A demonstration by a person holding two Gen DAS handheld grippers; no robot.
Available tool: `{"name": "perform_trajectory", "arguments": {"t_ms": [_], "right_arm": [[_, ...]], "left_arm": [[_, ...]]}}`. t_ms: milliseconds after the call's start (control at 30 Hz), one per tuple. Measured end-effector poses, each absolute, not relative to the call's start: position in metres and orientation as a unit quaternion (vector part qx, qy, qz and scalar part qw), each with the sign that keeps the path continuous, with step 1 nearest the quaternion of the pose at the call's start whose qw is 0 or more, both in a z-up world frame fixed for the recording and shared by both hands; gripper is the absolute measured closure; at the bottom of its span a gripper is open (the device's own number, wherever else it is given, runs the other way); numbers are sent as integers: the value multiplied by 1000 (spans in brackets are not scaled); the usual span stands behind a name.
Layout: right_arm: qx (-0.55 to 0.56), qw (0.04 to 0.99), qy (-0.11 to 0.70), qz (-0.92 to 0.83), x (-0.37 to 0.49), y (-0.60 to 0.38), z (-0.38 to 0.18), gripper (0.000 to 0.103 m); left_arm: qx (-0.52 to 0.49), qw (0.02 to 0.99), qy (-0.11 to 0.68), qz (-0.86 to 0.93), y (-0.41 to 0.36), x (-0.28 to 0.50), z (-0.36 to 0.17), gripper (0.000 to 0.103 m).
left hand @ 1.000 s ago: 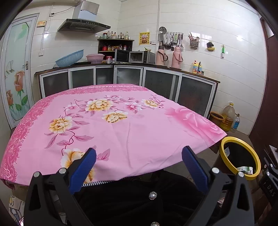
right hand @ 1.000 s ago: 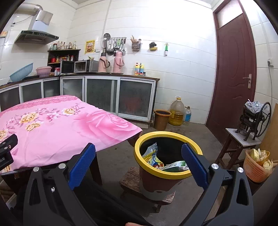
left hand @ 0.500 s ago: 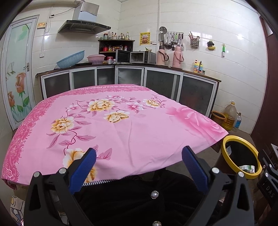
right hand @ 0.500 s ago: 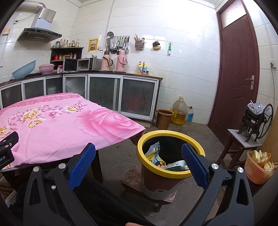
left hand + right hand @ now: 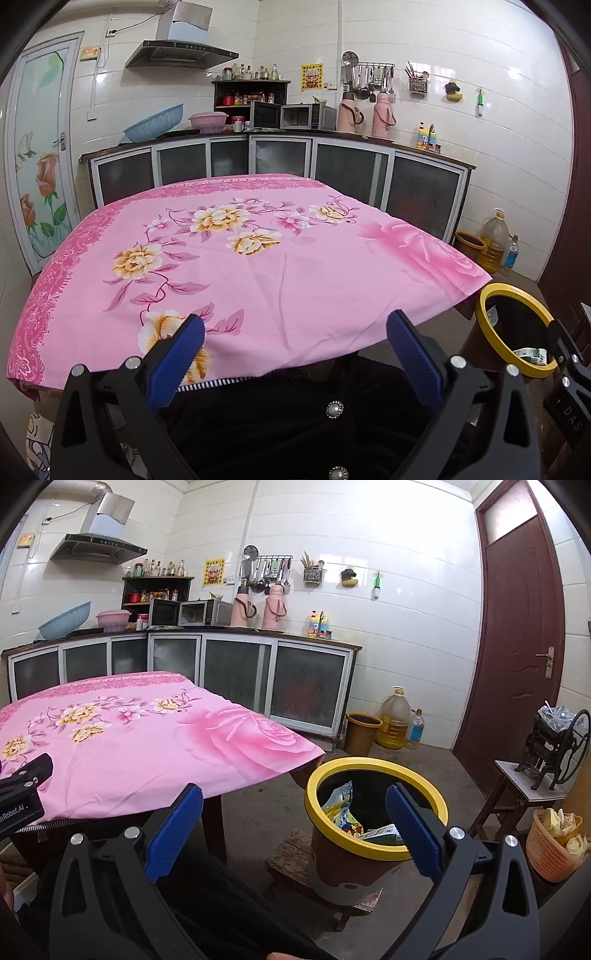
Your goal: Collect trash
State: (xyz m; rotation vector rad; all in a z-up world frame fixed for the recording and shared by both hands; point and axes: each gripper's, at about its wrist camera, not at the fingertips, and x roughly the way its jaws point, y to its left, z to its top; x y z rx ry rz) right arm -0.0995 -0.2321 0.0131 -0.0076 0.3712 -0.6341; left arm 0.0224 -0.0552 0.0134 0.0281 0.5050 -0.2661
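Note:
A trash bin with a yellow rim (image 5: 376, 766) stands on a low wooden stool to the right of the table; it also shows in the left wrist view (image 5: 487, 295). Snack wrappers (image 5: 341, 806) and a green-white carton (image 5: 382, 832) lie inside it. My left gripper (image 5: 295, 332) is open and empty, held at the near edge of the table with the pink floral cloth (image 5: 258, 258). My right gripper (image 5: 293, 805) is open and empty, held above the floor just left of the bin. No trash shows on the cloth.
Kitchen cabinets (image 5: 280, 158) run behind the table. An oil jug (image 5: 395, 720), a brown pot (image 5: 362, 733) and a water bottle stand on the floor by the wall. A stool with a hand-crank machine (image 5: 554, 746) and an orange basket (image 5: 552, 845) stand at right by the door.
Both grippers have drawn back and up a little; the bin sits slightly lower and farther in both views. Both stay open and empty.

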Motion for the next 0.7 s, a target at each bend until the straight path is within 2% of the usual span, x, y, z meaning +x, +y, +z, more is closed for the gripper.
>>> {"name": "perform_trajectory", "arguments": {"t_ms": [700], "right_arm": [[-5,933,186,-308,-97,-232,13,8]], "left_arm": [[18,960,249,-126,-58,21,17,8]]}}
